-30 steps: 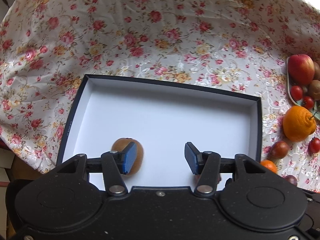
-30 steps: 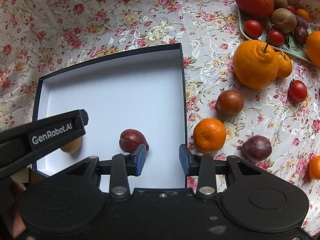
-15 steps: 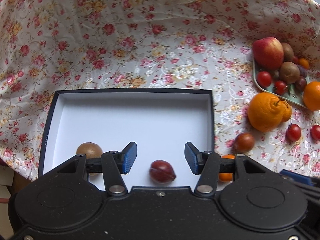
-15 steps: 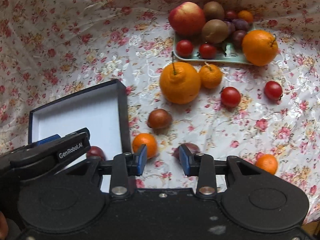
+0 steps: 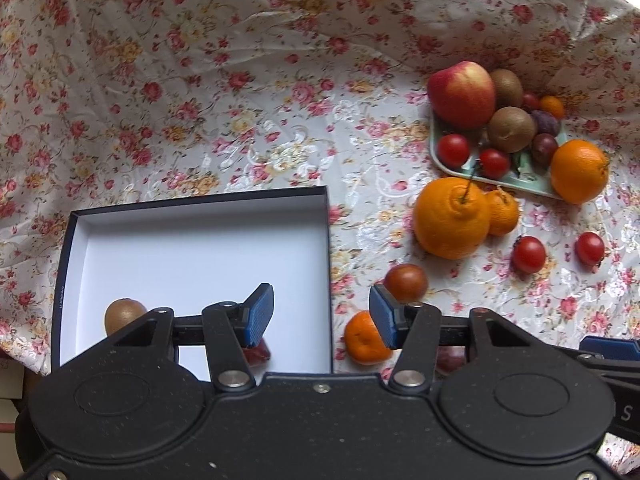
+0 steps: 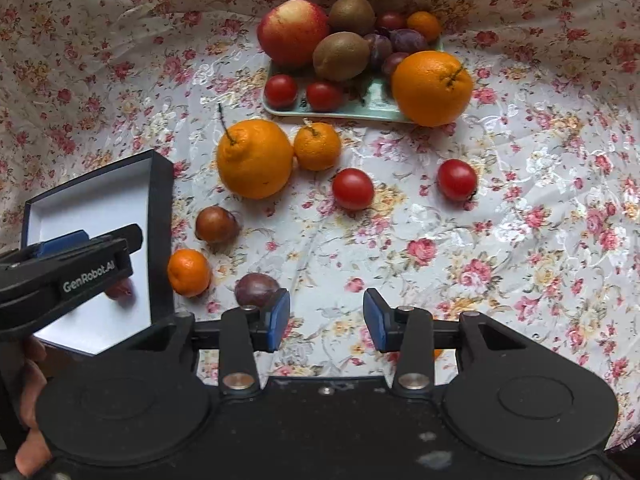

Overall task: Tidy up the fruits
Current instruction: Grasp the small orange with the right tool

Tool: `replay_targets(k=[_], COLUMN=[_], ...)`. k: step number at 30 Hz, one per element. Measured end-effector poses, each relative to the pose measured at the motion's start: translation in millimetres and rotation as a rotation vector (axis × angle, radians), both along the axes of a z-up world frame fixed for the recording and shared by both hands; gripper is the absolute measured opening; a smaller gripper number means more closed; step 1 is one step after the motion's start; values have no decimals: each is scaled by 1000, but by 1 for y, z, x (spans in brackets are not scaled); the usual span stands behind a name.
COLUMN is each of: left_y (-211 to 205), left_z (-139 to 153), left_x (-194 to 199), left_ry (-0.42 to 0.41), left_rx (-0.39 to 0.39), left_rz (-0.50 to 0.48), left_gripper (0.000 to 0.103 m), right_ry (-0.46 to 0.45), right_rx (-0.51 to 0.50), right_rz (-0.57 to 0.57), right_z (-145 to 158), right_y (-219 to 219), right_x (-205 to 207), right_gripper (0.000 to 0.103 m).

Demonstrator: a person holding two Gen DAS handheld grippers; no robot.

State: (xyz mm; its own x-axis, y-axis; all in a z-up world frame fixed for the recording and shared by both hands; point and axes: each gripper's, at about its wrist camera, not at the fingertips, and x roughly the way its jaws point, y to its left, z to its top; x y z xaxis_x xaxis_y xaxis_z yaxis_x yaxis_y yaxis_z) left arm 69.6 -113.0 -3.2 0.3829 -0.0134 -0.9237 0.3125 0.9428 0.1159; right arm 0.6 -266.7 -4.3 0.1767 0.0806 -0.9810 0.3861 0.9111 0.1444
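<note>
Both claws gape wide and empty – the left claw (image 5: 321, 317) has swung right from over the box (image 5: 329, 264), the right claw (image 6: 326, 319) out over the bench. Kiwi (image 5: 125, 315) and dark-red fruit (image 6: 119, 289) sit boxed; next, likely the small glossy mandarin (image 5: 365, 339) just right of it.

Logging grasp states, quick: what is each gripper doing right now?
Left gripper: open, holding nothing.
Right gripper: open, holding nothing.
</note>
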Motion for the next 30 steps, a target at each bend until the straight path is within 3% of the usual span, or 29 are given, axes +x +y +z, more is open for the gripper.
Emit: replay_targets(k=[2, 7, 11, 20, 30], left_y=[-6, -19, -29, -48, -63], left_z=[1, 2, 1, -10, -26], left_x=[-2, -7, -11, -19, -25], left_ry=[-4, 4, 35, 107, 166], left_rx=[-3, -35, -75, -94, -78], left_rz=[-9, -31, -56, -92, -127], left_gripper=[59, 59, 59, 58, 58], right_ry=[30, 53, 69, 149, 128], right_rx=[-10, 73, 10, 80, 56], right_rz=[-26, -101, -156, -173, -154], right_z=[-3, -14, -14, -34, -37], right_y=[-12, -39, -54, -69, -59], right_x=[-5, -17, -25, -39, -36], right_gripper=[43, 43, 43, 43, 43])
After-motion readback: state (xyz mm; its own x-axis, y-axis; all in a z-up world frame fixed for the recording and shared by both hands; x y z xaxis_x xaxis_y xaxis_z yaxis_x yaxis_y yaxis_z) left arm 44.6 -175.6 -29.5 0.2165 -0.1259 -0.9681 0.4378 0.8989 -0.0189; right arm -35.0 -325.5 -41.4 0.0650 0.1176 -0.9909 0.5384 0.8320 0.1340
